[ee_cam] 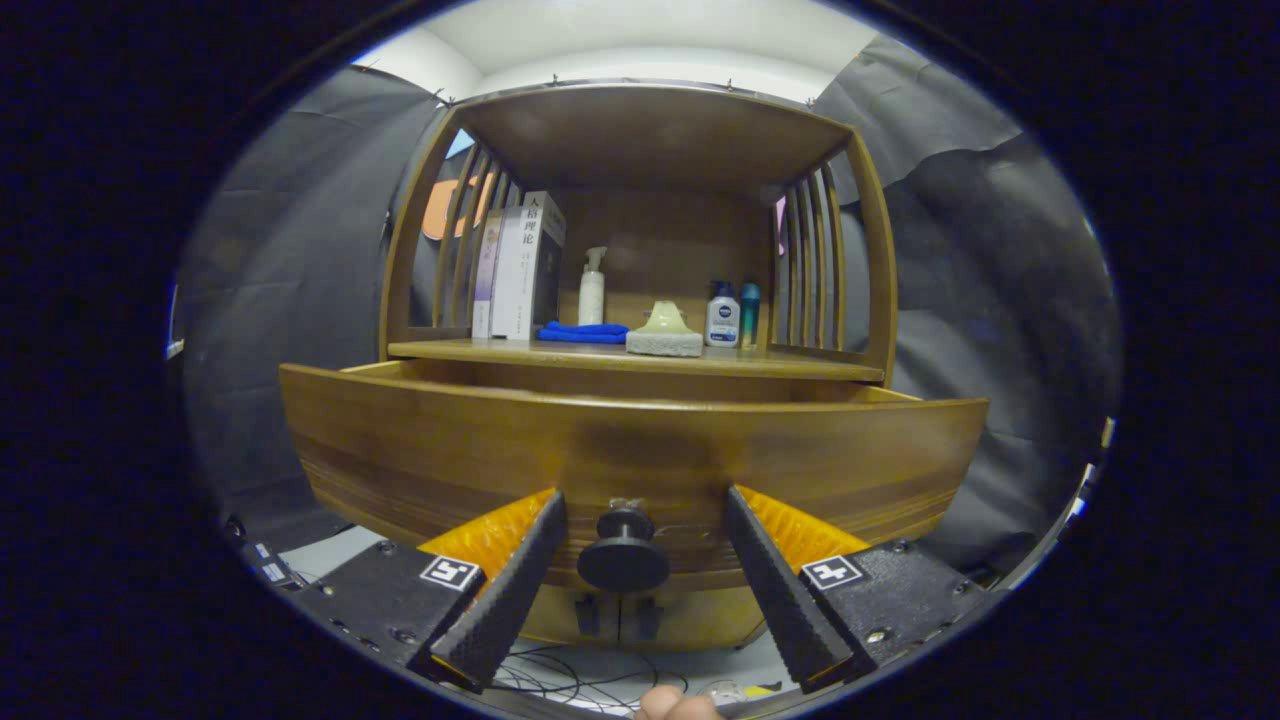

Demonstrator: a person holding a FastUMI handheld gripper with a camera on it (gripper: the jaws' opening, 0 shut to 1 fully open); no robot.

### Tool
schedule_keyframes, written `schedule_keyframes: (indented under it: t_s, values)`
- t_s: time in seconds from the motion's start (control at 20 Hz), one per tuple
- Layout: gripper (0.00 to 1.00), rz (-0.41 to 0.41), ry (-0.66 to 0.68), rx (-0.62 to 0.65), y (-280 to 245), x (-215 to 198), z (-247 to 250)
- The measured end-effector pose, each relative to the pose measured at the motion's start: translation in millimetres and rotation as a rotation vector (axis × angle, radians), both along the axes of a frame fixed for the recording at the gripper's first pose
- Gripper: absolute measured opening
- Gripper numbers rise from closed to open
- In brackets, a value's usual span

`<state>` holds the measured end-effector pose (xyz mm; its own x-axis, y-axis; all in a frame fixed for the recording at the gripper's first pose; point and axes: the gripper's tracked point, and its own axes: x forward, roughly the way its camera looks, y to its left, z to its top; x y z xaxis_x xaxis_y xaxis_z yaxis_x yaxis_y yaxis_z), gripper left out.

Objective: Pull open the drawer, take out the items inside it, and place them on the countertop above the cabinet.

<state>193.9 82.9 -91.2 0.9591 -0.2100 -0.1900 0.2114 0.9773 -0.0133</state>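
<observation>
The wooden drawer [450, 440] stands pulled out from the cabinet, its front panel close ahead of me. Its round dark knob [623, 552] sits between my fingers. My gripper [645, 505] is open, with a gap on each side of the knob, and neither finger touches it. The fingertips reach nearly to the drawer front. The drawer's inside is hidden behind its front panel. Above it runs the countertop [620, 358] of the cabinet.
On the countertop stand upright books [520, 265], a white pump bottle [592, 287], a folded blue cloth [583, 332], a pale green piece on a grey sponge-like block [665, 332] and two small bottles [731, 314]. Slatted sides and a top shelf enclose it. Cables lie on the floor below.
</observation>
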Motion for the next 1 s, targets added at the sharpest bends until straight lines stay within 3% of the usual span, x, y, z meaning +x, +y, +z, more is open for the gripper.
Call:
schedule_keyframes:
  t_s: [1.0]
  values:
    - [1.0, -0.009, 0.048, 0.027, 2.7, 15.7, -5.9]
